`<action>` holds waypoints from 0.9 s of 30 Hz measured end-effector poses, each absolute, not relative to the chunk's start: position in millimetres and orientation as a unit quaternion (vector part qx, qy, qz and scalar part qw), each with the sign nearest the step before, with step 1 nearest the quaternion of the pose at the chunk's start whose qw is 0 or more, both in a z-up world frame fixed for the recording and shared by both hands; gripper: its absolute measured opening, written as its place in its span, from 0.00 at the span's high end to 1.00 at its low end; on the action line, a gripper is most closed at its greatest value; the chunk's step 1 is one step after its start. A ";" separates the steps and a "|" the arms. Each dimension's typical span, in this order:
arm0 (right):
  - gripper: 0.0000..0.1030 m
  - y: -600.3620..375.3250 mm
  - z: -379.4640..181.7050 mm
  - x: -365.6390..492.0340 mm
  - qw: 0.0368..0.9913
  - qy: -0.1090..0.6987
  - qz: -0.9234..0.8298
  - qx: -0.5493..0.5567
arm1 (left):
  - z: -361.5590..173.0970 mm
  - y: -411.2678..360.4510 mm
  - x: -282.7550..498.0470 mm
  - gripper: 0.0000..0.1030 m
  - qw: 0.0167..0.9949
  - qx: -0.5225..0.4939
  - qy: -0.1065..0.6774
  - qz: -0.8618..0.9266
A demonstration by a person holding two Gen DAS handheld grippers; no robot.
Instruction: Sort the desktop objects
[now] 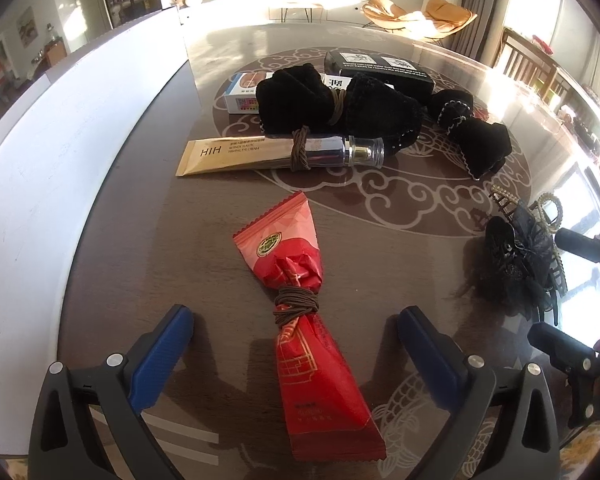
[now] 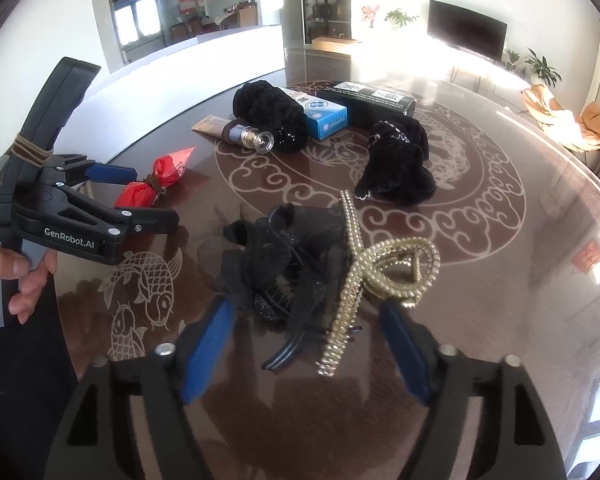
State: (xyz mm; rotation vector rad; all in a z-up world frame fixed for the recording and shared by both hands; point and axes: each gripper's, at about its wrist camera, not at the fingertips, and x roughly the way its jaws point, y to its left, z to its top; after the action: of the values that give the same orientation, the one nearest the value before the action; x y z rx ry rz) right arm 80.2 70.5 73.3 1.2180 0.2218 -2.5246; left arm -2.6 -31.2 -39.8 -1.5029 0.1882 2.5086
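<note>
A red snack packet [image 1: 304, 320] tied with a brown hair band lies between the open fingers of my left gripper [image 1: 294, 338]; it also shows in the right wrist view [image 2: 156, 182]. My right gripper [image 2: 306, 334] is open around a black lace hair clip [image 2: 284, 264] and a gold pearl claw clip [image 2: 376, 264]. Farther off lie a gold eye-cream tube [image 1: 260, 154] with a band, a black velvet scrunchie [image 1: 332, 100] and a second black scrunchie [image 1: 472, 136].
A blue-white box [image 1: 242, 94] and a black box [image 1: 380, 72] lie at the back of the dark round table [image 1: 140, 240]. A white board [image 1: 40, 152] stands along the left. The left gripper shows in the right wrist view [image 2: 148, 196].
</note>
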 end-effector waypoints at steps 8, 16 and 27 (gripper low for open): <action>0.48 65.9 72.6 57.6 0.166 0.064 -0.887 0.427 | -21.0 -51.1 -3.8 0.79 0.154 -0.498 0.029 0.853; 0.53 99.8 88.5 84.8 0.160 0.019 -0.898 0.409 | 2.1 -76.6 19.9 0.79 0.173 -0.468 -0.023 0.866; 0.53 115.0 135.7 86.6 0.176 -0.014 -0.911 0.374 | 61.4 -100.6 30.3 0.79 0.178 -0.413 -0.074 0.890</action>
State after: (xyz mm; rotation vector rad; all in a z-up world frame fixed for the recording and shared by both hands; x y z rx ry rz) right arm 86.6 115.0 135.7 1.0584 -0.0392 -2.5787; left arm 30.3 -100.6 61.4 -1.1697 -0.2093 2.5184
